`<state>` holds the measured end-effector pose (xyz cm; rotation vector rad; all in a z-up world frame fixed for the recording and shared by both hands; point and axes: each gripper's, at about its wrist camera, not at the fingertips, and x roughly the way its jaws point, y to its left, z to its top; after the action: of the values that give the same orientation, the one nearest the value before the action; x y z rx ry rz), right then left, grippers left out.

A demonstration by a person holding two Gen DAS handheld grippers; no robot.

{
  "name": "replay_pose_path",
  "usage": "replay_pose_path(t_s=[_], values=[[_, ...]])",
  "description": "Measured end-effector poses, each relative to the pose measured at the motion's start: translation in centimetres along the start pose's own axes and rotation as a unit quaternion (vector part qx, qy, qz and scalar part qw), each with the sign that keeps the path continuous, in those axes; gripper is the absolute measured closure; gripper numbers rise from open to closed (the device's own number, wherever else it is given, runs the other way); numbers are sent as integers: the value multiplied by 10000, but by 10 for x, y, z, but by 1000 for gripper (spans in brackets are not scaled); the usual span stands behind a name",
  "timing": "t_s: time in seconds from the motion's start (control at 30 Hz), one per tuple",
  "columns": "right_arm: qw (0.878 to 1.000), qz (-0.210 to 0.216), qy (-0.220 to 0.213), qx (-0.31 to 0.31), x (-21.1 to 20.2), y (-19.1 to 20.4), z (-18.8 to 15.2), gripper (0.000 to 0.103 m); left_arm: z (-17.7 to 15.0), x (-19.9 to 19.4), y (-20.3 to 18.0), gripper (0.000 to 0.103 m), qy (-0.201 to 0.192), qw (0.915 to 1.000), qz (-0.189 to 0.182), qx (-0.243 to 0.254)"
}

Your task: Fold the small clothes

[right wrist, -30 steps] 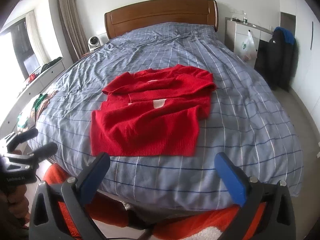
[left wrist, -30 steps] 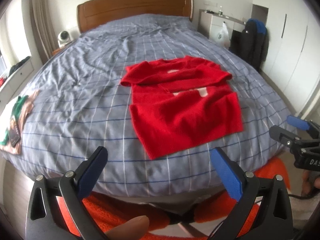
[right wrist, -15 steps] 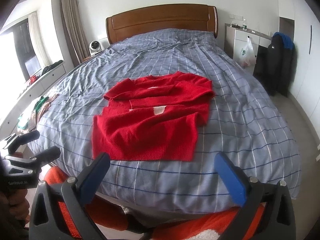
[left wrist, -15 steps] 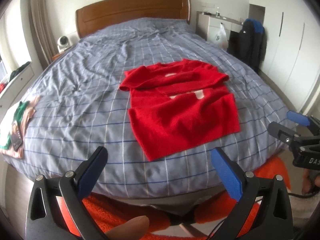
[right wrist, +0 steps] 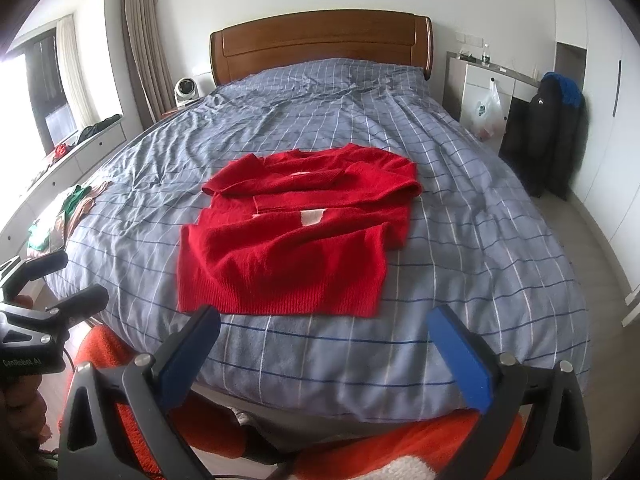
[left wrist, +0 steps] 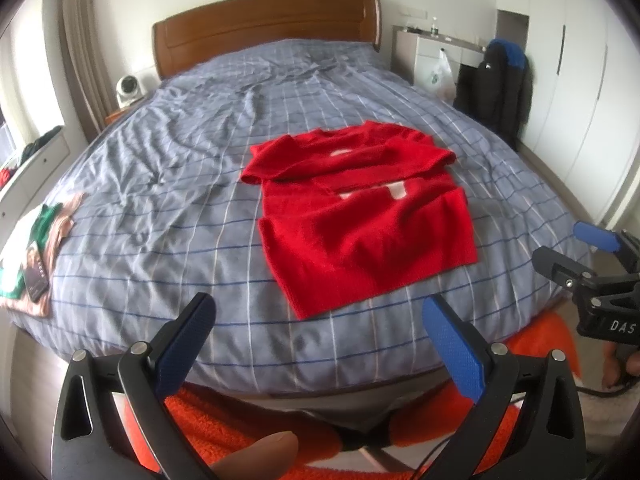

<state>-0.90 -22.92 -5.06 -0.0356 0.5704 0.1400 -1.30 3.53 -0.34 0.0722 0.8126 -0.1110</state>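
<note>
A red knitted sweater lies flat on the blue checked bedspread, both sleeves folded across its chest and the hem nearest me. My left gripper hangs open off the foot of the bed, short of the hem and holding nothing. My right gripper is open too, empty, just short of the hem. Each gripper shows at the edge of the other's view: the right one, the left one.
Folded pale and green clothes lie at the bed's left edge. Wooden headboard at the far end. A dark jacket hangs by white cupboards on the right. The person's orange fleece legs are below the grippers.
Both grippers have tipped up or drawn back slightly, so the sweater and bed sit lower in each view. Jaws stay open; the sweater has not moved.
</note>
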Motion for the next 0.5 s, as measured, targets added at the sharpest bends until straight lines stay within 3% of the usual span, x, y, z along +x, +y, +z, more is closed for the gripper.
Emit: replay_pose_path(t_s=[0.5], values=[[9999,47,146,-48,7,5,1,0,-2,4,6,0,92,10000,-30,-20]])
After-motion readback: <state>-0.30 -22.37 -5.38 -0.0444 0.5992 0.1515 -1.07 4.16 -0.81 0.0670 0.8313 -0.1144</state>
